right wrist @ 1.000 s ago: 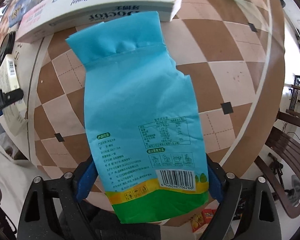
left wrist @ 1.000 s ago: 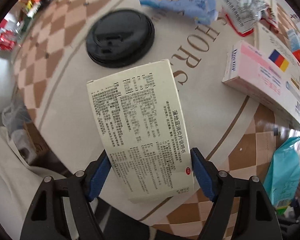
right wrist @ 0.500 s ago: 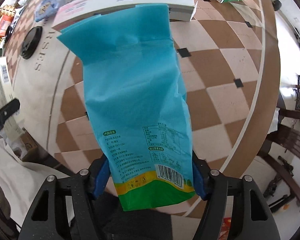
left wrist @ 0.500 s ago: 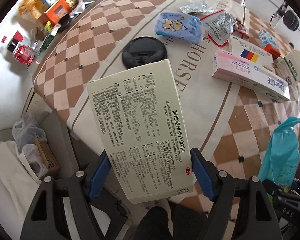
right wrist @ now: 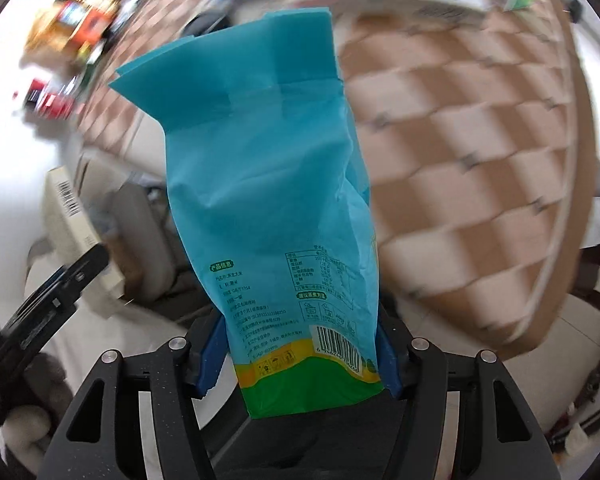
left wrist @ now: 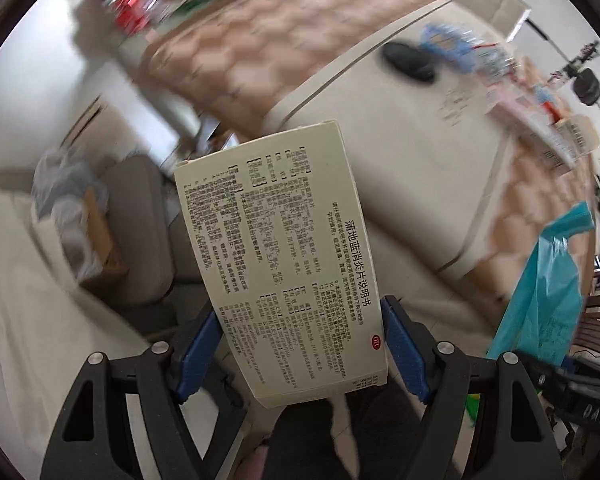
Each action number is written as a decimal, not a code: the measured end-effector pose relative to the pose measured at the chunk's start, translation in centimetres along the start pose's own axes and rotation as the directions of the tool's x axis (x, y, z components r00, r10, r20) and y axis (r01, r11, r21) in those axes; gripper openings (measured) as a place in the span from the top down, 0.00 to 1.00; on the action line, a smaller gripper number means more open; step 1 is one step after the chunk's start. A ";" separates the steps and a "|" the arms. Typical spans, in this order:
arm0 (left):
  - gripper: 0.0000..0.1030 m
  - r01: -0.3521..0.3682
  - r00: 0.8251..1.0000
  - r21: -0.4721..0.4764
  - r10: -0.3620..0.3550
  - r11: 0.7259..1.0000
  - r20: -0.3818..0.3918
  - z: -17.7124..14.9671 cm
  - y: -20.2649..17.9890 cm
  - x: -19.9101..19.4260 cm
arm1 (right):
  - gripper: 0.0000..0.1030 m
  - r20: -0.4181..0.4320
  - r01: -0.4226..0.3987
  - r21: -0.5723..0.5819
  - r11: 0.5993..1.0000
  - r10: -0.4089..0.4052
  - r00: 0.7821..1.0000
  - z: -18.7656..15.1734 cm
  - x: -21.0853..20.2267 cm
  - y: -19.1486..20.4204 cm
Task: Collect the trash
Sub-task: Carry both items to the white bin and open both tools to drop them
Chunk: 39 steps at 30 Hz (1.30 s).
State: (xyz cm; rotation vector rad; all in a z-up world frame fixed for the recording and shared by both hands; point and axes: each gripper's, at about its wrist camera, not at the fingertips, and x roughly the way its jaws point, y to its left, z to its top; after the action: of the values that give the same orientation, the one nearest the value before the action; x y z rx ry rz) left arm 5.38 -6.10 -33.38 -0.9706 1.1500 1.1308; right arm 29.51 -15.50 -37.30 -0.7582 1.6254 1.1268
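I'm on the carry-off step: my left gripper (left wrist: 302, 354) clamps the cream medicine box (left wrist: 284, 256) at frame centre, my right gripper (right wrist: 296, 356), jaws just closing, pinches the teal bag (right wrist: 268, 184) centre-frame, and next I judge both need a bin.

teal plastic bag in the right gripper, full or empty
Looks near empty: the teal plastic bag is squeezed flat and creased between the right gripper's blue pads, which have just been closing. Its inside is not visible.
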 end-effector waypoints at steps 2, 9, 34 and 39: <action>0.27 -0.007 0.998 -0.035 0.005 0.999 -0.057 -1.2 2.3 2.8 | 0.38 -0.058 -0.031 -0.018 0.999 0.030 0.998 -2.3 3.2 1.7; 0.27 0.080 0.958 -0.171 -0.124 0.982 -0.260 -2.2 5.8 18.7 | 0.38 -0.225 -0.004 -0.001 1.000 0.004 0.974 -5.2 18.9 1.0; 0.04 0.106 0.879 -0.165 -0.170 0.981 -0.445 -2.8 2.6 42.9 | 0.01 -0.314 -0.007 0.125 0.992 0.047 0.948 5.5 48.4 -7.4; 0.04 -0.001 0.918 -0.115 -0.044 0.993 -0.394 -3.9 3.8 38.5 | 0.00 -0.281 0.033 0.074 0.997 -0.010 0.960 5.6 47.1 -5.9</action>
State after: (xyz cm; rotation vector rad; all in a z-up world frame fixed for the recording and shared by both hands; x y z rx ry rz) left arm 2.52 -3.07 -72.05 -1.3409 1.4037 1.0152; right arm 21.40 -10.80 -84.13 -0.9147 1.8809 0.9664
